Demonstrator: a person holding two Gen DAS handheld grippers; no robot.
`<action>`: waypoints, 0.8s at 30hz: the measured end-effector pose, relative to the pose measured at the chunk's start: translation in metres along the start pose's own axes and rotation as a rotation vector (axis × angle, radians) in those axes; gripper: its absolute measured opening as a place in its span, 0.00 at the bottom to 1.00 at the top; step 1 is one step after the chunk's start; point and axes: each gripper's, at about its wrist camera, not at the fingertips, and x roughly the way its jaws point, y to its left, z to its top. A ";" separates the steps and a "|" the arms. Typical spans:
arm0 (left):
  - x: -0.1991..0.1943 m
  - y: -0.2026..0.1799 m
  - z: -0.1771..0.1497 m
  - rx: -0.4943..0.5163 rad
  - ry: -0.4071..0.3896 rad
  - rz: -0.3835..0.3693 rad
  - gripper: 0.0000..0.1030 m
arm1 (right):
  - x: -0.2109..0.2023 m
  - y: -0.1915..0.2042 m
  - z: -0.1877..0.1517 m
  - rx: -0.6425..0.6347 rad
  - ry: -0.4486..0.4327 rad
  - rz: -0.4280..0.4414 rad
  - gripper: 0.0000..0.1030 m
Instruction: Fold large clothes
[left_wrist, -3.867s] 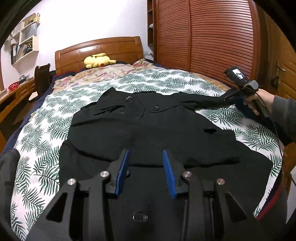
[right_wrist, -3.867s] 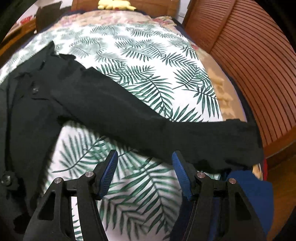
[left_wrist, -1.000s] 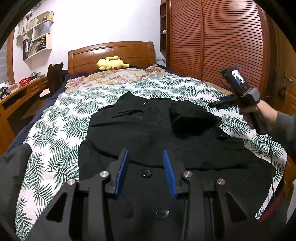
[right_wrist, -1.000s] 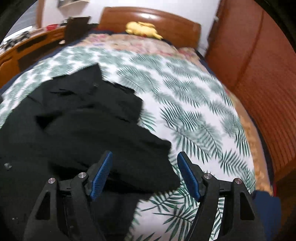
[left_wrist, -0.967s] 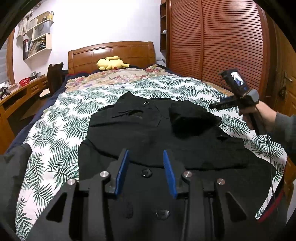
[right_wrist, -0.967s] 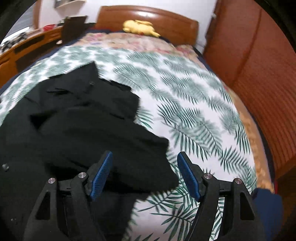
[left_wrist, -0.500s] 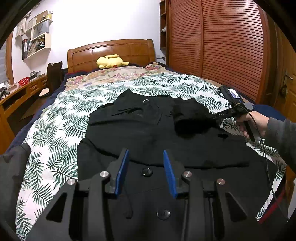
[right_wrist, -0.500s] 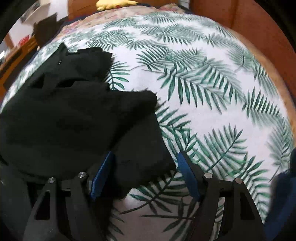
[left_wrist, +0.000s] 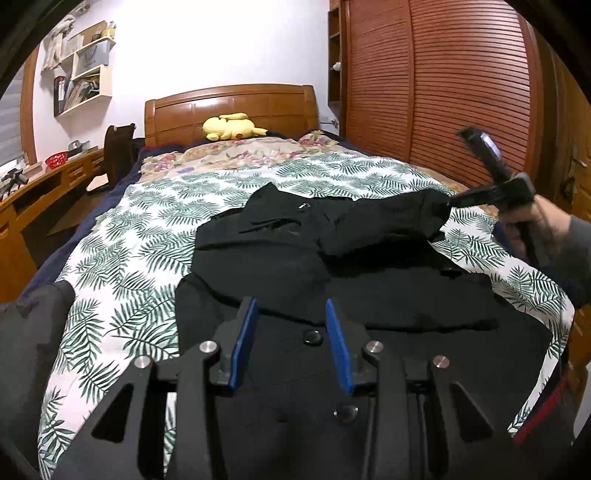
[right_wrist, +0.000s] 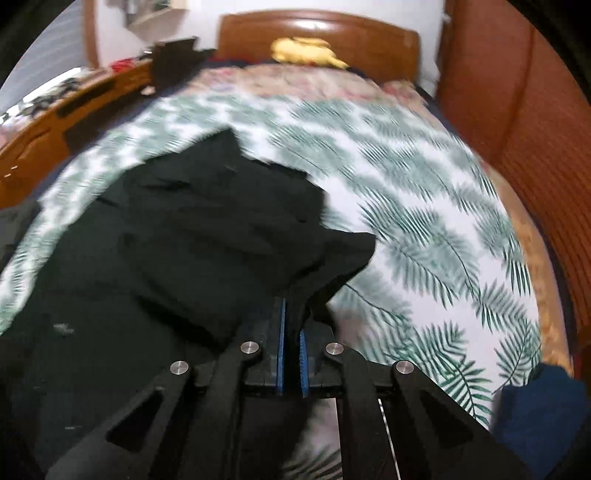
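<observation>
A black buttoned coat (left_wrist: 280, 258) lies spread on the bed, its collar toward the headboard. Over the coat's near hem hovers my left gripper (left_wrist: 290, 332), open, with nothing pinched between its blue pads. At the right, a hand (left_wrist: 543, 221) holds my right gripper (left_wrist: 448, 202), whose jaws are closing tight on the folded sleeve (left_wrist: 399, 221). It lifts that sleeve off the coat's chest. In the right wrist view the right gripper (right_wrist: 291, 325) has black sleeve cloth (right_wrist: 332, 254) squeezed between its pads. The rest of the coat (right_wrist: 166, 277) lies to the left below it.
The bed's palm-leaf cover (left_wrist: 147, 229) shows around the coat. A wooden headboard (left_wrist: 229, 107) with a yellow plush toy (left_wrist: 231, 125) stands at the far end. A slatted wardrobe (left_wrist: 443, 92) runs along the right, a desk (left_wrist: 37, 184) along the left. Dark cloth (left_wrist: 29, 332) lies near left.
The right gripper dropped onto the folded sleeve, shut on it, then rose and drew it out to the right. The left gripper stays as it was, over the hem.
</observation>
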 end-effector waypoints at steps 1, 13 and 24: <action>-0.002 0.004 0.000 -0.009 -0.003 0.001 0.36 | -0.010 0.015 0.004 -0.021 -0.014 0.011 0.03; -0.017 0.049 -0.007 -0.066 -0.022 0.058 0.36 | -0.078 0.156 0.023 -0.170 -0.096 0.135 0.03; -0.027 0.078 -0.017 -0.108 -0.022 0.094 0.36 | -0.068 0.220 -0.029 -0.204 -0.005 0.266 0.04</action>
